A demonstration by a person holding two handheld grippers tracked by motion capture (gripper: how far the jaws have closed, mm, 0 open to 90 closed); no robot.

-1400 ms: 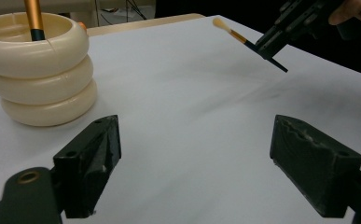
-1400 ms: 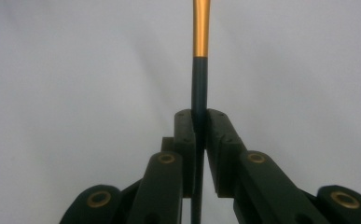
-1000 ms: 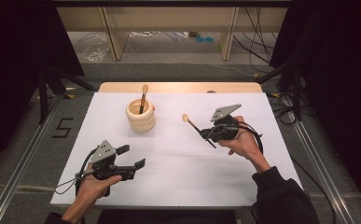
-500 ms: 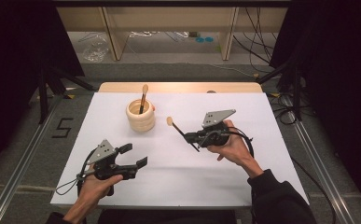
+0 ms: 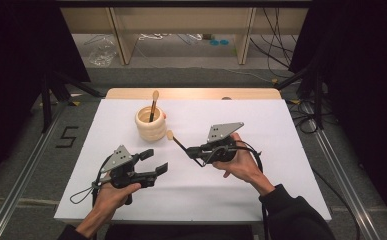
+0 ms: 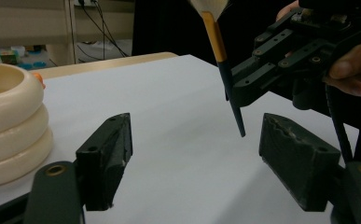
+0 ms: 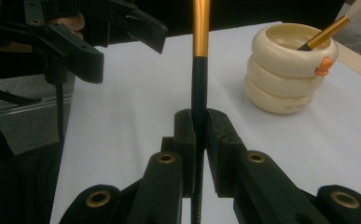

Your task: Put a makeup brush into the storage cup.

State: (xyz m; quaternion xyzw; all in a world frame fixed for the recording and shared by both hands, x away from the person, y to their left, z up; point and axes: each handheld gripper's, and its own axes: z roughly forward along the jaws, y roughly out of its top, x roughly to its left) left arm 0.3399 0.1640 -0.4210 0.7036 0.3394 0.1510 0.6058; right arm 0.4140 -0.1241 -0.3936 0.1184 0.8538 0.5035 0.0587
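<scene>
Cream holder (image 5: 151, 125) – navy-and-gold brush (image 7: 198, 70) – white table (image 5: 281, 125), black grippers.

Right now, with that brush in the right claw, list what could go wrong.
1. The right claw pinches the brush low on its thin dark handle; it could pivot or slip.
2. The holder already has a brush leaning inside; a clash could tip the holder.
3. The left claw sits close by, its jaws just closing on nothing.
</scene>
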